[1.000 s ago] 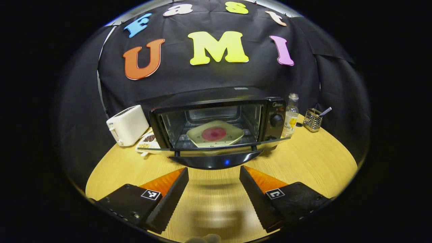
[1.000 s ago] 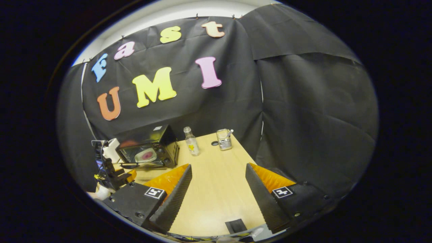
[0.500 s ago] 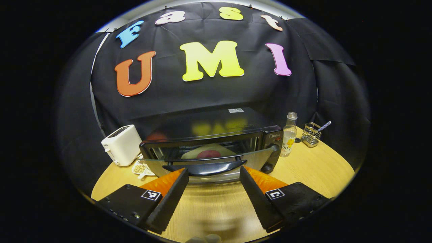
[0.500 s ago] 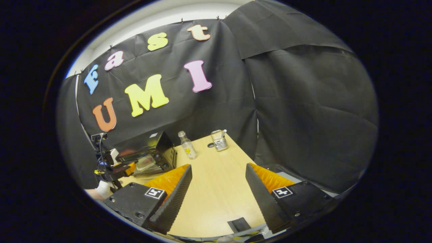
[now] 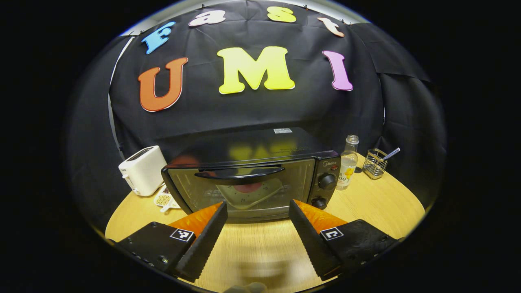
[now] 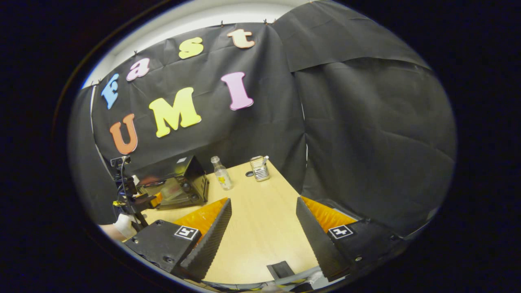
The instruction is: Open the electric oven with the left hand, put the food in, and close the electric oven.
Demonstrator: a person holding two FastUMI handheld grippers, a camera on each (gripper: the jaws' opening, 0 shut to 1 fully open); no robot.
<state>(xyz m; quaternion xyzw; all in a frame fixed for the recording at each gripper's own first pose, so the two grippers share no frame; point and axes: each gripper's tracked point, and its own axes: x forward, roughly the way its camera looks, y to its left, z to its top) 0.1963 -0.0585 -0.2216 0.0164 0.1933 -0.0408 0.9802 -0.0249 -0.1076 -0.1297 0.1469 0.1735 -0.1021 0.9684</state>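
Black electric oven [image 5: 252,179] with glass door closed on round wooden table [image 5: 382,203], pale plate of red food [image 5: 249,192] inside, left gripper [image 5: 257,228] spread before it, right gripper [image 6: 263,228] spread, empty.

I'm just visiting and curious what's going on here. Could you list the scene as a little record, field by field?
Oven door: shut on the black electric oven
Food: plate with a red centre, seen through the glass
Left gripper: open, in front of the oven, holding nothing
Right gripper: open, above the wooden table
Beside the oven: white toaster, glass bottle, wire holder
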